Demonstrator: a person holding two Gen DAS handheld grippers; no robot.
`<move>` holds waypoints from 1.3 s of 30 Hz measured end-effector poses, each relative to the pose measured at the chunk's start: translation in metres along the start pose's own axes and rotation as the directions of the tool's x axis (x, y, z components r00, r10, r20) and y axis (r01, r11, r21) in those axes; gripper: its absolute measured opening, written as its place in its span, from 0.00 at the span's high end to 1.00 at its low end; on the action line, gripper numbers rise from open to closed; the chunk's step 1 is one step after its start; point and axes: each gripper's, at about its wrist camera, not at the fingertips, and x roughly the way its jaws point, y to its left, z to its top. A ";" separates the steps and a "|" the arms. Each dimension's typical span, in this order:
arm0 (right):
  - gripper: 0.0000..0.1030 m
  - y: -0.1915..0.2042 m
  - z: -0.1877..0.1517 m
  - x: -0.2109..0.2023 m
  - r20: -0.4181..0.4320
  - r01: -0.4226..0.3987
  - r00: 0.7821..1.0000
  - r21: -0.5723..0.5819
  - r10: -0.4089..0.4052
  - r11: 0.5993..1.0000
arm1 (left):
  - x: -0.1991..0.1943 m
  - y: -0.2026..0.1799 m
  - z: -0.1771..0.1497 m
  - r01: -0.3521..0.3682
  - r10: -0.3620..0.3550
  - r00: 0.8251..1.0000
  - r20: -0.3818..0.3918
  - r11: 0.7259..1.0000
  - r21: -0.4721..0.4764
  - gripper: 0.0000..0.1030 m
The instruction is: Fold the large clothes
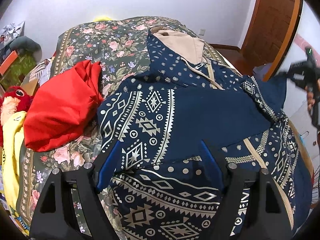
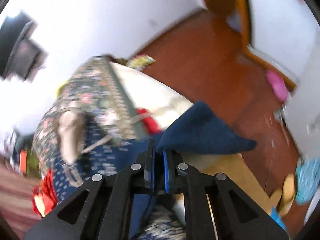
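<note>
While the big navy-blue hooded jacket with silver geometric print and a beige-lined hood [image 1: 180, 108] lies spread front-up on the bed with the dark floral bedspread [image 1: 112, 40], filling most of its near side, the person works on it with both tools. The left tongs [image 1: 160, 166] hang just above the lower part of the jacket with their blue-padded fingers wide apart and nothing between them. The right tongs [image 2: 159, 172] are pressed together on a plain navy part of the same jacket [image 2: 200, 134], which stands up from them in a soft peak at the bed's side; I think it is a sleeve or a side edge, but the blur in the right wrist view does not let me say which. From the way this cloth drapes and bends, I judge it thick, soft and quite limp, with some weight, so it will sag and trail if it is lifted by one point only. The silver print may be a little smoother than the plain fleece-like parts, so a pinch on a seam, a cuff or the hem band should slip less. A good hold for the left tongs looks to be the bottom hem or the side seam near them, taking in both layers together. The zipper [image 1: 210, 74] and the drawstrings near the hood are the only stiff parts, and they could catch. A crumpled red garment [image 1: 62, 108] lies just beside the jacket on the left, apart from the fold.
</note>
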 end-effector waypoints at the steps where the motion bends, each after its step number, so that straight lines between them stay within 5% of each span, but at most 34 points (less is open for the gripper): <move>1: 0.94 0.019 0.000 -0.011 0.017 -0.025 1.000 -0.052 0.026 0.998 | -0.002 0.000 0.000 0.004 -0.004 1.000 0.003 1.000 -0.002 0.24; 6: 0.94 0.105 -0.026 -0.048 0.016 -0.160 0.985 -0.285 0.171 0.945 | -0.012 0.002 0.002 0.017 -0.017 1.000 0.022 1.000 -0.013 0.24; 10: 0.94 0.164 -0.073 -0.047 -0.104 -0.265 0.964 -0.443 0.244 0.857 | -0.022 0.005 0.002 0.023 -0.022 0.999 0.039 0.999 -0.024 0.24; 19: 0.94 0.189 -0.177 0.035 -0.416 -0.299 0.907 -0.521 0.068 0.799 | -0.034 0.025 -0.014 0.006 -0.005 1.000 0.029 0.999 -0.040 0.24; 27: 0.92 0.176 -0.220 0.056 -0.544 -0.288 0.838 -0.518 -0.051 0.805 | -0.031 0.034 -0.022 0.014 -0.014 1.000 0.006 0.998 -0.065 0.24; 31: 0.65 0.168 -0.212 0.044 -0.609 -0.340 0.793 -0.461 -0.014 0.820 | -0.033 0.022 -0.016 0.013 -0.013 1.000 0.017 1.000 -0.022 0.24; 33: 0.59 0.163 -0.201 0.030 -0.590 -0.353 0.807 -0.459 0.017 0.815 | -0.032 0.014 -0.011 0.012 -0.012 1.000 0.021 1.000 0.003 0.24; 39: 0.59 0.129 -0.158 -0.016 -0.397 -0.242 0.918 -0.540 0.010 0.806 | -0.023 -0.017 0.015 0.052 -0.053 0.998 0.021 0.997 0.054 0.24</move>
